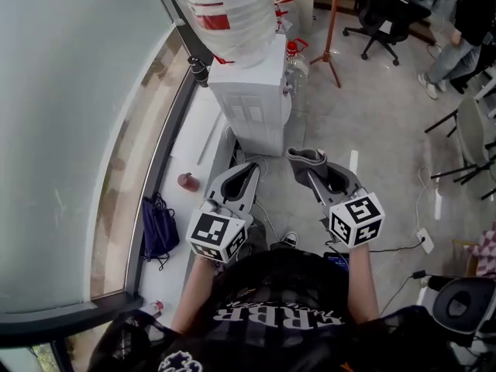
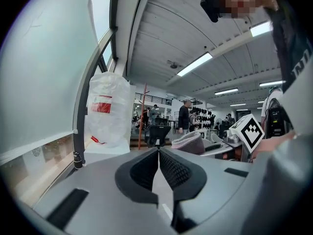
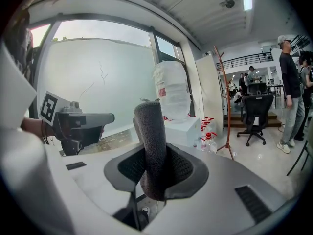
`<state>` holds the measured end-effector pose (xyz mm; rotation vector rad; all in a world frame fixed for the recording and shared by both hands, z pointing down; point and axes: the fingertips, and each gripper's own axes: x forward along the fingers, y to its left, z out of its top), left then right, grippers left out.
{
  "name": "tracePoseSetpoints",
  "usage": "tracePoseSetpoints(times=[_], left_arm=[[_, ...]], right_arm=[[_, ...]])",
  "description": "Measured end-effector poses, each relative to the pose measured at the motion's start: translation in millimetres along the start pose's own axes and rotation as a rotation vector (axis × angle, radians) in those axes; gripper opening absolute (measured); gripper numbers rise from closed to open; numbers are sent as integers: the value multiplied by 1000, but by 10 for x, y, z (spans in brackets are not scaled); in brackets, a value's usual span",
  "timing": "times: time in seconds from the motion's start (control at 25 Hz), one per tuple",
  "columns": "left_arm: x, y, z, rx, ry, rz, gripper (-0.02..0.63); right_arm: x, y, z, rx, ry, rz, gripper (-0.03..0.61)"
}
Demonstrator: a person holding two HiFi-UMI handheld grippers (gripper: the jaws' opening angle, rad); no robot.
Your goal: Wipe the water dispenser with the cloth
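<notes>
The white water dispenser (image 1: 249,99) stands ahead of me by the window, with a clear water bottle (image 1: 227,10) upside down on top. It shows as a bottle (image 2: 106,112) in the left gripper view and as a white cabinet (image 3: 183,126) in the right gripper view. My right gripper (image 1: 310,169) is shut on a folded grey cloth (image 3: 151,146), short of the dispenser's front. The cloth (image 1: 308,158) sticks up past the jaws. My left gripper (image 1: 249,175) is shut with nothing in it, level with the right one.
A frosted window (image 1: 70,122) and its sill run along the left. Small water bottles (image 1: 295,64) and a wooden stand (image 1: 332,29) are right of the dispenser. A blue bag (image 1: 158,227) and a red object (image 1: 187,181) lie on the floor. Office chairs (image 1: 387,10) and people stand farther back.
</notes>
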<state>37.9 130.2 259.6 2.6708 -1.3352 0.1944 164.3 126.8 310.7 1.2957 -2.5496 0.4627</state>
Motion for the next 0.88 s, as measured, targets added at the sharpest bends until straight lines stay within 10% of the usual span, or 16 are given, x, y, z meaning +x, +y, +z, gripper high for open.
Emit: tracePoseSetpoints(times=[0.88], left_arm=[[-134, -160, -150, 7, 31, -63, 23]], right_arm=[[-301, -76, 5, -5, 5, -89, 110]])
